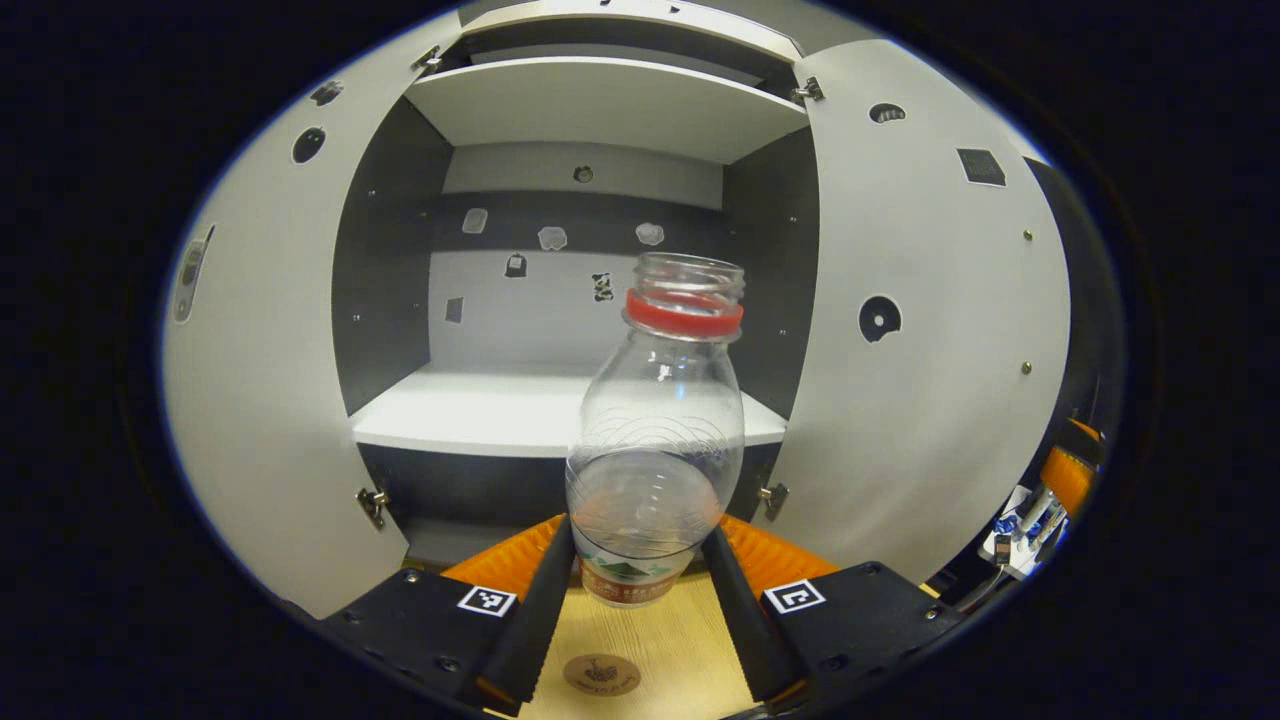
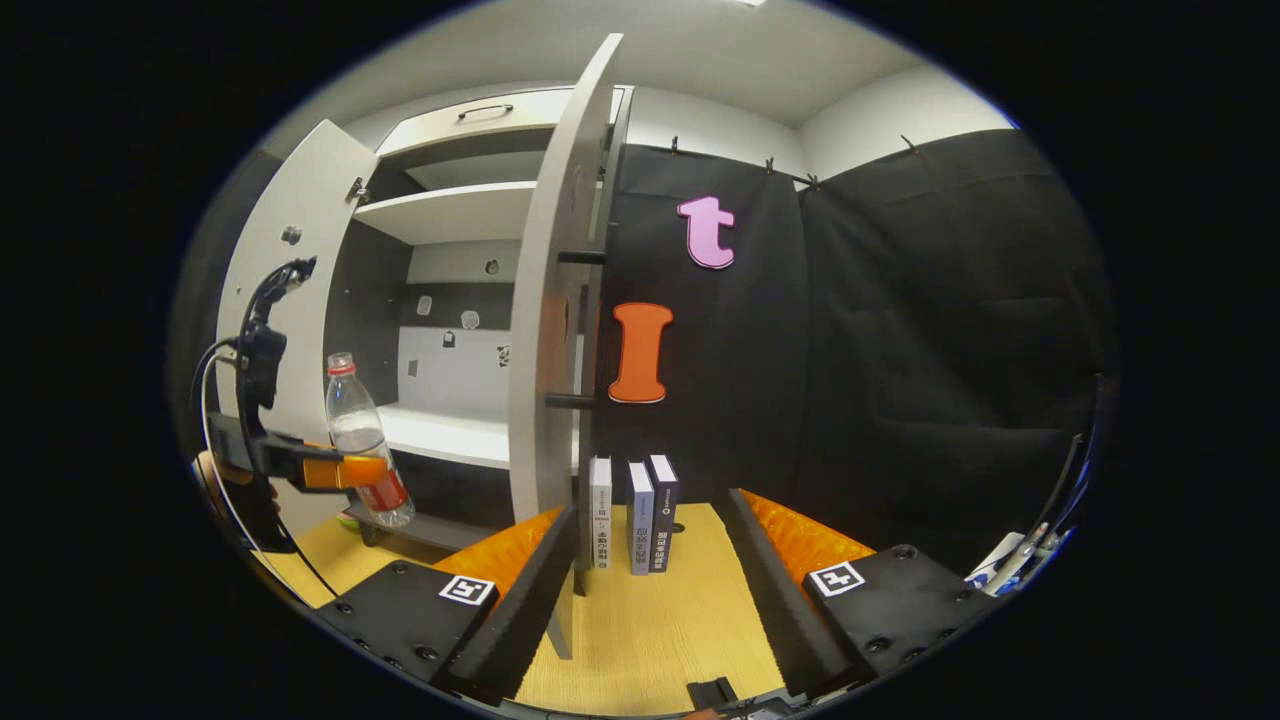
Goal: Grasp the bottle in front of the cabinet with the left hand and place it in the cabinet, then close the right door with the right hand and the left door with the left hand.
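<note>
A clear plastic bottle with a red neck ring, a red label and no cap stands between the fingers of my left gripper, which is shut on its lower part. It hangs slightly tilted, just in front of the open cabinet and short of the white lower shelf. The right gripper view shows the bottle held by the left gripper at the far left. Both doors are open: left door, right door. My right gripper is open, and the right door's edge rises close by its left finger.
Three books stand upright on the wooden table, beside the cabinet and ahead of the right gripper. An upper shelf spans the cabinet. A hand holds the left gripper.
</note>
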### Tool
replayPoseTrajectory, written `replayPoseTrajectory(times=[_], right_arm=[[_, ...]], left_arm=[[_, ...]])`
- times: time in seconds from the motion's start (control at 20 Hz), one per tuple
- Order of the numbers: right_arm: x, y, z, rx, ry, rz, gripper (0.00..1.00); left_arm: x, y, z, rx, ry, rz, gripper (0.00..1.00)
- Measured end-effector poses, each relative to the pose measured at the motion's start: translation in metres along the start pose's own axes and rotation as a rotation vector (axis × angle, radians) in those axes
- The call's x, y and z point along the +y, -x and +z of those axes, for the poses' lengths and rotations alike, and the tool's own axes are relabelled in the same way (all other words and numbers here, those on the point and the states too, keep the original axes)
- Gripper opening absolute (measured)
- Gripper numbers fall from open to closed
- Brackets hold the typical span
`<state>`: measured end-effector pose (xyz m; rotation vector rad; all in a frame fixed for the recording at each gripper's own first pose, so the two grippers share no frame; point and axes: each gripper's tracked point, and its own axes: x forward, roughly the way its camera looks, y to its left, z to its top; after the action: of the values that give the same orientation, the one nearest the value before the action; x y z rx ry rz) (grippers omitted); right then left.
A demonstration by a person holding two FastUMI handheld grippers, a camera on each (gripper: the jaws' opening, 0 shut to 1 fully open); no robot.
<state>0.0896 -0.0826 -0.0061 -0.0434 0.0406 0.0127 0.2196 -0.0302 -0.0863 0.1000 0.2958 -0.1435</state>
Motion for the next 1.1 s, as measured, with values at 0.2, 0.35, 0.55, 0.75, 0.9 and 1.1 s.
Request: replayPoseTrajectory(times=[0.2, 0.35, 0.55, 0.75, 0.9, 1.1], right_arm=[[-0.024, -0.005, 0.001, 0.000, -0.025, -0.028, 0.89], [-0.042, -0.008, 0.000, 0.007, -0.021, -0.060, 0.89], [-0.057, -0.010, -0.002, 0.021, -0.033, -0.085, 0.89], [-0.070, -0.011, -0.006, 0.037, -0.027, -0.117, 0.89], [-0.074, -0.012, -0.007, 0.050, -0.037, -0.124, 0.89], [-0.076, -0.012, -0.007, 0.057, -0.040, -0.133, 0.89]], left_arm=[[0.001, -0.029, 0.046, -0.059, 0.009, 0.013, 0.76], [0.002, -0.053, 0.070, -0.089, -0.014, 0.023, 0.76], [0.008, -0.093, 0.085, -0.083, 0.001, 0.042, 0.76], [0.016, -0.123, 0.088, -0.059, 0.010, 0.057, 0.76], [0.020, -0.143, 0.088, -0.041, -0.002, 0.067, 0.76], [0.023, -0.160, 0.088, -0.019, -0.012, 0.082, 0.76]])
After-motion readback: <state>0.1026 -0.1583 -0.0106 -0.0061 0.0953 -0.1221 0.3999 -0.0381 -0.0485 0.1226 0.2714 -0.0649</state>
